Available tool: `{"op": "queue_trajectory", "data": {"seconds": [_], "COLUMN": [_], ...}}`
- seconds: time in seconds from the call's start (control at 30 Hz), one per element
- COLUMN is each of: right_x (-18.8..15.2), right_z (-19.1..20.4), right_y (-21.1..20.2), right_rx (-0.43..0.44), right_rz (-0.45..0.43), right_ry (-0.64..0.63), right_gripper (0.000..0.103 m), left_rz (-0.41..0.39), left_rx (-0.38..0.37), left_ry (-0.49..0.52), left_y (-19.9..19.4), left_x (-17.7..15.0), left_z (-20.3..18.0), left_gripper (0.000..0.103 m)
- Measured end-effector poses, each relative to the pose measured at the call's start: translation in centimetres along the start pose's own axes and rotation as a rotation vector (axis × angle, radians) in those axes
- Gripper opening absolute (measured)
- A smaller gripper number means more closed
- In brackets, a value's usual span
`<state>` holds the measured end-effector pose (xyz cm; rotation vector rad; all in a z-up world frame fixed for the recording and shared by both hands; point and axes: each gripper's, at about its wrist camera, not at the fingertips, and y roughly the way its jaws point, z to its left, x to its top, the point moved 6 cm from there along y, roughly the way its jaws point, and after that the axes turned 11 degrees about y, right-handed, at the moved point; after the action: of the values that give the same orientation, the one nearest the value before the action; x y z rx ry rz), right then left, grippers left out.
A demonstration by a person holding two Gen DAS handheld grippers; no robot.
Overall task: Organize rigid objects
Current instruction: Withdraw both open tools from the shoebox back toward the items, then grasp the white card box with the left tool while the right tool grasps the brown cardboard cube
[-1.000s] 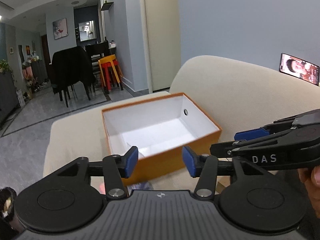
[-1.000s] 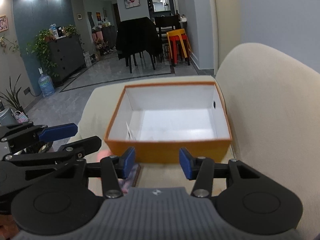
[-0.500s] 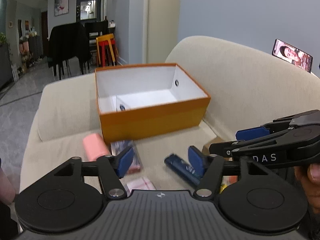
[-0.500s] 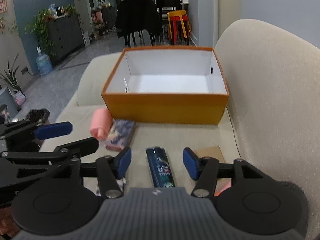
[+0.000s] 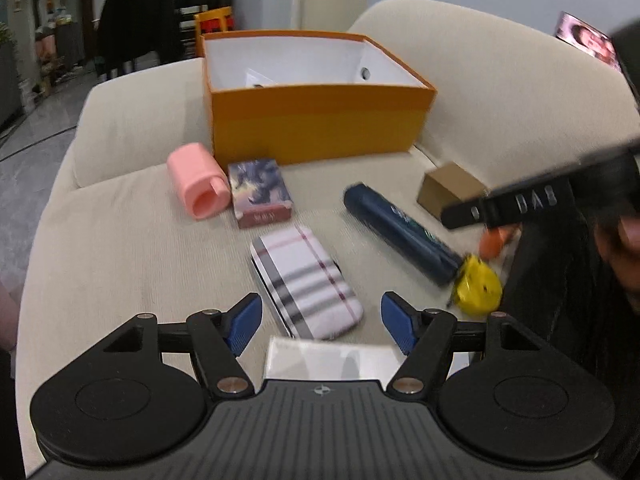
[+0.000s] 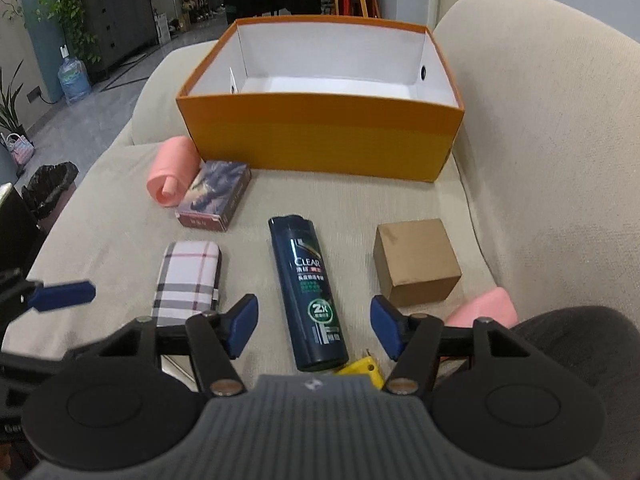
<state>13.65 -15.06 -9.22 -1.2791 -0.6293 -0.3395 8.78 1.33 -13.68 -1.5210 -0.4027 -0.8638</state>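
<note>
Both grippers' jaws have just been opening and grasp nothing: left gripper (image 5: 322,322) over the plaid case (image 5: 306,282), right gripper (image 6: 312,326) seemingly above the bottle (image 6: 310,296).

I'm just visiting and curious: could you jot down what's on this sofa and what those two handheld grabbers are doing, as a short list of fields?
Surface: beige sofa seat
Container: orange box, open top, looks empty
Loose items: dark shampoo bottle, plaid case, brown cardboard cube, card box, pink roll, yellow object
Left gripper: fingers open, just widened, above plaid case
Right gripper: fingers open, just widened, over shampoo bottle
Held: nothing
</note>
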Motion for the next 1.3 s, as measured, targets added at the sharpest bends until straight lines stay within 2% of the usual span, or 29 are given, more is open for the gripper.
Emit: {"op": "queue_trajectory", "data": {"seconds": [0.17, 0.37, 0.47, 0.53, 0.63, 0.7, 0.83, 0.87, 0.97, 1.03, 1.3], "right_x": [0.3, 0.7, 0.7, 0.7, 0.8, 0.9, 1.1, 1.2, 1.3, 1.3, 1.2], "right_z": [-0.2, -0.4, -0.3, -0.3, -0.3, -0.4, -0.6, -0.7, -1.0, -1.2, -1.0], "right_y": [0.4, 0.6, 0.6, 0.7, 0.8, 0.8, 0.9, 1.0, 1.2, 1.4, 2.9], "right_rx": [-0.013, -0.019, -0.018, -0.019, -0.025, -0.027, -0.037, -0.039, -0.045, -0.048, -0.045], "right_rz": [0.002, -0.001, 0.003, 0.006, 0.008, 0.009, 0.012, 0.013, 0.017, 0.021, 0.049], "right_ry": [-0.005, -0.016, -0.022, -0.027, -0.028, -0.027, -0.025, -0.024, -0.021, -0.018, -0.031], "right_gripper": [0.063, 0.065, 0.066, 0.066, 0.066, 0.066, 0.066, 0.066, 0.066, 0.067, 0.067], "left_rz": [-0.001, 0.058, 0.068, 0.072, 0.066, 0.089, 0.152, 0.173, 0.189, 0.181, 0.200], "left_rx": [-0.075, -0.216, -0.263, -0.278, -0.316, -0.347, -0.344, -0.345, -0.379, -0.366, -0.163], "left_ry": [0.209, 0.470, 0.617, 0.729, 0.896, 0.987, 1.126, 1.135, 1.064, 1.020, 0.651], "left_y": [0.1, 1.4, 1.8, 2.0, 2.4, 2.9, 4.7, 5.2, 5.3, 5.2, 3.4], "left_x": [-0.8, -2.3, -3.0, -3.5, -4.1, -4.4, -5.3, -5.5, -5.2, -5.3, -6.4], "left_z": [-1.2, -3.5, -4.8, -5.8, -7.1, -7.7, -8.4, -8.5, -8.1, -7.7, -3.1], "left_gripper": [0.083, 0.084, 0.084, 0.084, 0.093, 0.095, 0.094, 0.091, 0.089, 0.087, 0.082]}}
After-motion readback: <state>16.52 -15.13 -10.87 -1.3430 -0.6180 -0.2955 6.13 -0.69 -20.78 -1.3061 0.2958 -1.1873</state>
